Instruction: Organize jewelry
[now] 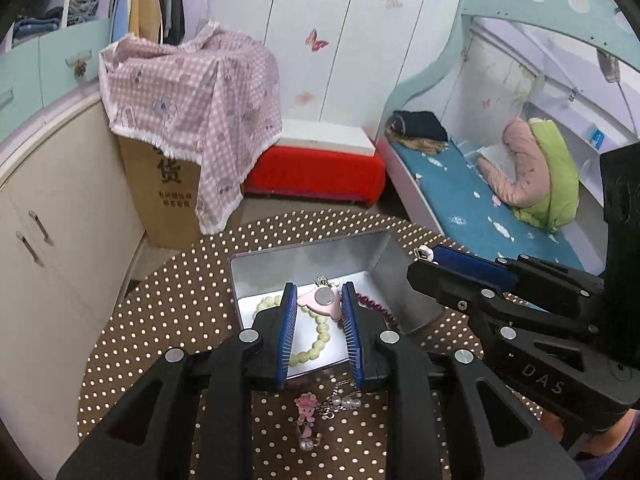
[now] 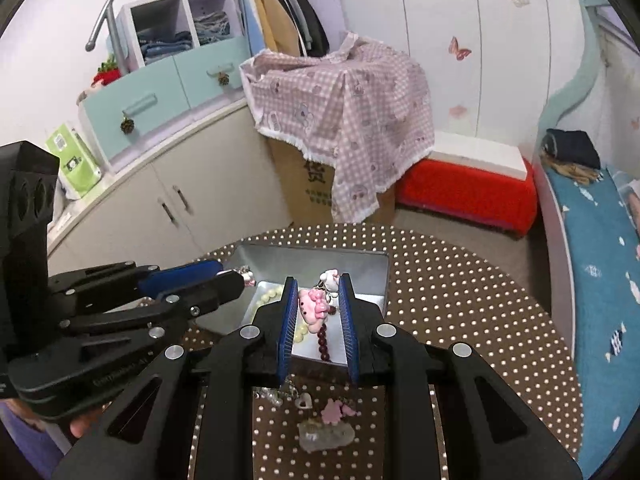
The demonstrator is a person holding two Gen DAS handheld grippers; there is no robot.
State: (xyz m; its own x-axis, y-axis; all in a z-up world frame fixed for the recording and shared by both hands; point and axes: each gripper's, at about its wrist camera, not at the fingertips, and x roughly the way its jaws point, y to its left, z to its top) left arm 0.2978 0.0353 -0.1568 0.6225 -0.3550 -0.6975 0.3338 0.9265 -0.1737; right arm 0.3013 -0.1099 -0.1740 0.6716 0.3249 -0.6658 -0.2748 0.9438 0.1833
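A silver metal tin (image 1: pixel 380 264) sits on a round brown dotted table (image 1: pixel 168 320). It holds a pale green bead bracelet (image 1: pixel 320 332), a dark red bead bracelet (image 2: pixel 322 344) and a pink charm. My left gripper (image 1: pixel 319 300) hangs over the tin, jaws parted around a pink charm with a round silver disc (image 1: pixel 324 296). My right gripper (image 2: pixel 319 292) hangs over the tin too, jaws parted around a pink cat charm (image 2: pixel 312 306) with a white figure (image 2: pixel 330 278) above it. Whether either grips its charm is unclear. Loose pink and pearl charms (image 1: pixel 306 416) lie before the tin.
A cardboard box under a pink checked cloth (image 1: pixel 192 120) and a red stool (image 1: pixel 316 176) stand behind the table. White cabinets (image 1: pixel 52 240) are at the left, a bed with a blue sheet (image 1: pixel 480 208) at the right. More trinkets (image 2: pixel 324 432) lie near the table's front edge.
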